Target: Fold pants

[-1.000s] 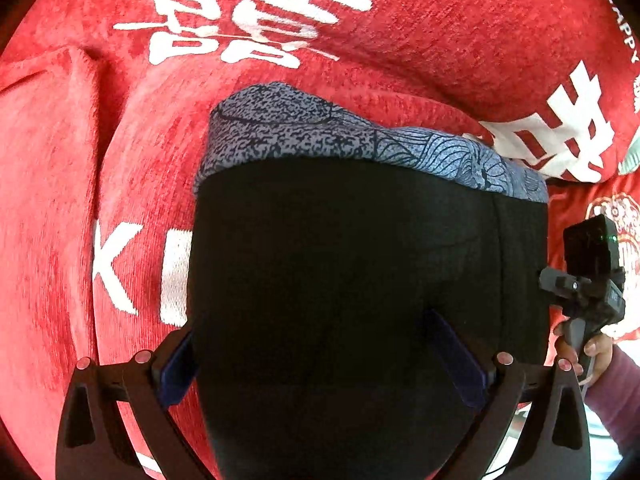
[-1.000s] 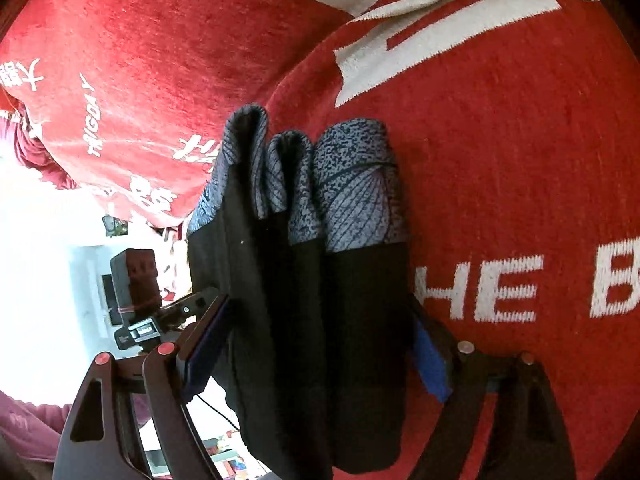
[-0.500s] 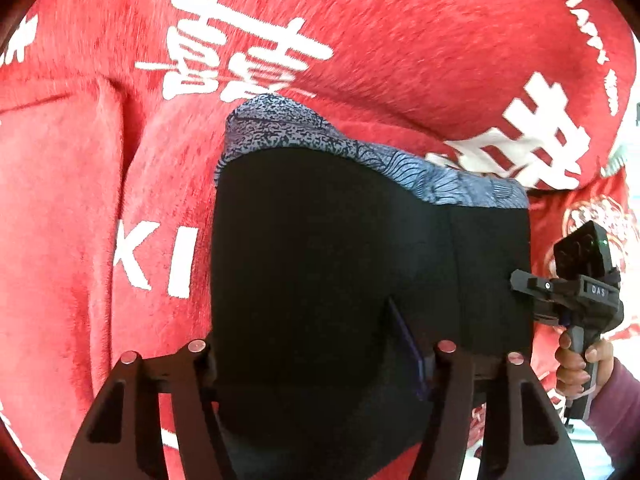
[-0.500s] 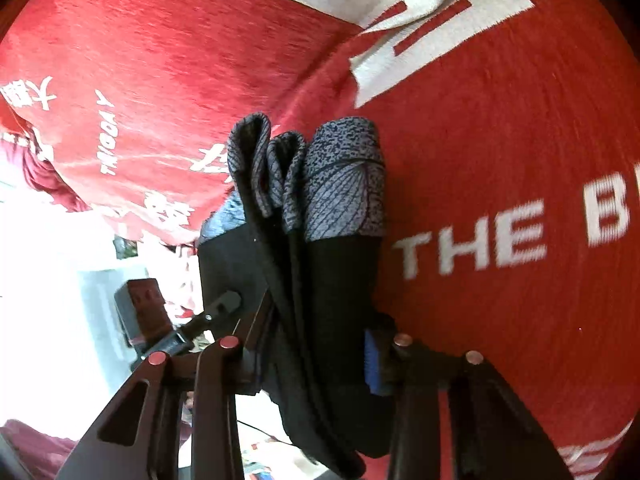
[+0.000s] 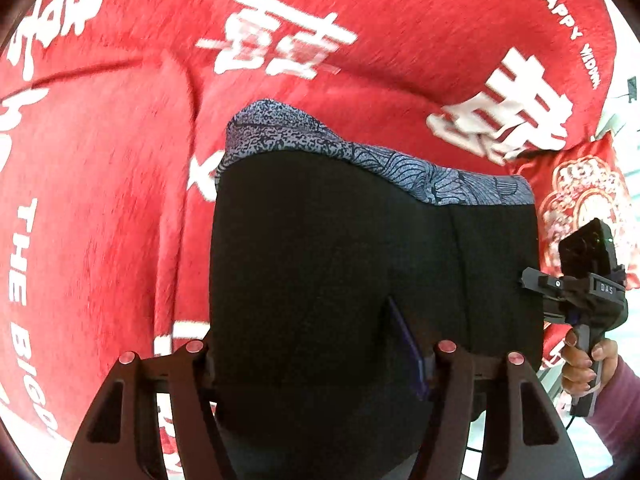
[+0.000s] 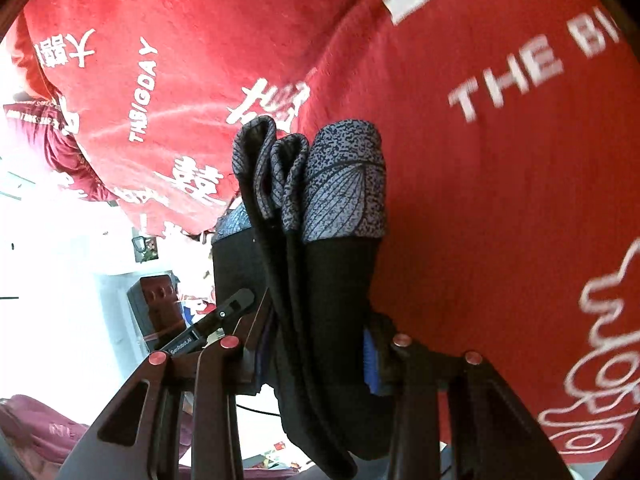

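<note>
The black pants (image 5: 340,264) with a blue-grey patterned waistband (image 5: 360,152) are held up off a red blanket (image 5: 100,200). My left gripper (image 5: 316,352) is shut on the pants' lower edge. In the right wrist view the pants (image 6: 332,300) hang as several bunched layers, waistband (image 6: 340,188) on top, and my right gripper (image 6: 316,344) is shut on them. The right gripper also shows in the left wrist view (image 5: 580,292), at the pants' right edge, held by a hand.
The red blanket (image 6: 500,180) with white letters and characters covers the surface below. A red embroidered cushion (image 5: 576,200) lies at the right. A bright white room area (image 6: 60,280) lies beyond the blanket's edge.
Both grippers have closed from wide apart onto the pants. The pants have been lifted and shifted over the blanket, and the right gripper's layers are bunched tighter.
</note>
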The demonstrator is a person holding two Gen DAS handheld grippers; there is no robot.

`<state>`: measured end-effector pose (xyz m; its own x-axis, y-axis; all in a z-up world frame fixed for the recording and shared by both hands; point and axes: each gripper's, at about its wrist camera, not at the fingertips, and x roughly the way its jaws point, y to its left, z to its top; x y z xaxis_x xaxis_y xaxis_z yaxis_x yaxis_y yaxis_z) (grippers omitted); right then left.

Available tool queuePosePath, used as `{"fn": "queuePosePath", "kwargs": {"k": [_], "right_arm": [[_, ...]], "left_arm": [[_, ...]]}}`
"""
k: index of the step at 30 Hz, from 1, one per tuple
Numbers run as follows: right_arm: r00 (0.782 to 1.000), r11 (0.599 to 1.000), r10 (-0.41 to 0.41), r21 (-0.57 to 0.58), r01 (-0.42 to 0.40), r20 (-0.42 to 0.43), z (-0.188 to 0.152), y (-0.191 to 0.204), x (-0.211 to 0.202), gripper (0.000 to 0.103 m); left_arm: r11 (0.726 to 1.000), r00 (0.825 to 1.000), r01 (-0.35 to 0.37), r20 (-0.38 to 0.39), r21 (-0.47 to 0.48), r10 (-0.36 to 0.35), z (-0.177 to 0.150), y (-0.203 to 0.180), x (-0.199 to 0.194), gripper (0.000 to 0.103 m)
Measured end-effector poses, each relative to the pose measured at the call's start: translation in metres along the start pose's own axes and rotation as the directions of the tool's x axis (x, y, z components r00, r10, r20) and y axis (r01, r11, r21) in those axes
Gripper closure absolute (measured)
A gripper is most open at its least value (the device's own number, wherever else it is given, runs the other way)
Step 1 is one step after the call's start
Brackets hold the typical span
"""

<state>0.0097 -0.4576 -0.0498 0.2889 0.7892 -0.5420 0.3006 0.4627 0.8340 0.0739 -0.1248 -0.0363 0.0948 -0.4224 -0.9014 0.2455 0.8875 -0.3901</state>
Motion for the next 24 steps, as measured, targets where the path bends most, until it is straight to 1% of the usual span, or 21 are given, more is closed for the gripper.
{"fn": "queuePosePath", "kwargs": {"k": [1, 2, 3, 4, 5, 6, 8, 9, 10, 13, 14, 15, 16, 17, 20, 23, 24], "right_arm": [[1.0, 1.0, -0.02, 0.001, 0.02, -0.006, -0.003, -0.002, 0.007, 0.064], [0.999, 0.999, -0.046, -0.003, 0.046, -0.011, -0.005, -0.005, 0.012, 0.064], [0.995, 0.995, -0.1, -0.018, 0.099, -0.019, -0.007, -0.009, 0.021, 0.062], [0.991, 0.991, -0.133, -0.028, 0.132, -0.025, -0.008, -0.012, 0.025, 0.057], [0.98, 0.98, -0.196, -0.046, 0.194, -0.029, -0.01, -0.015, 0.032, 0.054], [0.974, 0.972, -0.228, -0.065, 0.226, -0.017, -0.011, -0.016, 0.033, 0.048], [0.96, 0.955, -0.279, -0.105, 0.278, 0.009, -0.01, -0.014, 0.033, 0.038], [0.951, 0.944, -0.309, -0.119, 0.309, 0.02, -0.01, -0.013, 0.033, 0.03], [0.941, 0.932, -0.336, -0.131, 0.337, 0.029, -0.011, -0.01, 0.035, 0.029], [0.93, 0.922, -0.366, -0.122, 0.369, 0.045, -0.014, -0.007, 0.032, 0.029], [0.921, 0.914, -0.385, -0.116, 0.39, 0.057, -0.016, -0.004, 0.031, 0.028], [0.909, 0.902, -0.41, -0.111, 0.416, 0.071, -0.018, -0.001, 0.029, 0.026], [0.901, 0.895, -0.427, -0.109, 0.433, 0.08, -0.022, 0.002, 0.028, 0.026], [0.886, 0.881, -0.453, -0.106, 0.462, 0.096, -0.025, 0.006, 0.025, 0.026], [0.858, 0.854, -0.5, -0.101, 0.511, 0.114, -0.033, 0.013, 0.023, 0.026], [0.831, 0.829, -0.54, -0.083, 0.552, 0.136, -0.044, 0.016, 0.016, 0.026], [0.818, 0.818, -0.558, -0.072, 0.57, 0.142, -0.049, 0.018, 0.014, 0.026]], "left_arm": [[1.0, 1.0, -0.017, -0.005, 0.008, 0.017, -0.003, 0.005, 0.005, 0.031], [0.997, 0.998, -0.068, -0.007, 0.031, 0.068, -0.008, 0.011, 0.015, 0.026], [0.995, 0.996, -0.093, -0.013, 0.039, 0.093, -0.01, 0.016, 0.022, 0.023], [0.994, 0.994, -0.105, -0.021, 0.04, 0.106, -0.013, 0.022, 0.029, 0.012], [0.994, 0.994, -0.106, 0.009, 0.038, 0.106, -0.015, 0.029, 0.031, 0.002], [0.993, 0.994, -0.112, 0.018, 0.043, 0.111, -0.015, 0.032, 0.032, 0.0], [0.994, 0.995, -0.097, 0.016, 0.044, 0.096, -0.014, 0.035, 0.035, 0.0], [0.995, 0.996, -0.09, 0.014, 0.041, 0.089, -0.014, 0.036, 0.036, 0.0], [0.995, 0.996, -0.087, 0.013, 0.04, 0.086, -0.014, 0.037, 0.036, 0.0], [0.996, 0.996, -0.086, 0.001, 0.03, 0.086, -0.014, 0.037, 0.035, 0.0], [0.995, 0.995, -0.097, -0.002, 0.029, 0.097, -0.014, 0.036, 0.034, 0.0], [0.994, 0.994, -0.108, -0.002, 0.032, 0.108, -0.014, 0.034, 0.033, 0.0], [0.992, 0.992, -0.123, 0.0, 0.04, 0.123, -0.014, 0.031, 0.031, 0.0], [0.988, 0.989, -0.146, 0.001, 0.052, 0.147, -0.014, 0.026, 0.029, 0.0], [0.976, 0.98, -0.197, -0.007, 0.087, 0.199, -0.016, 0.016, 0.022, 0.0], [0.971, 0.978, -0.208, -0.009, 0.12, 0.211, -0.023, 0.005, 0.008, 0.0], [0.968, 0.976, -0.213, -0.006, 0.131, 0.215, -0.025, 0.001, 0.004, 0.0]]}}
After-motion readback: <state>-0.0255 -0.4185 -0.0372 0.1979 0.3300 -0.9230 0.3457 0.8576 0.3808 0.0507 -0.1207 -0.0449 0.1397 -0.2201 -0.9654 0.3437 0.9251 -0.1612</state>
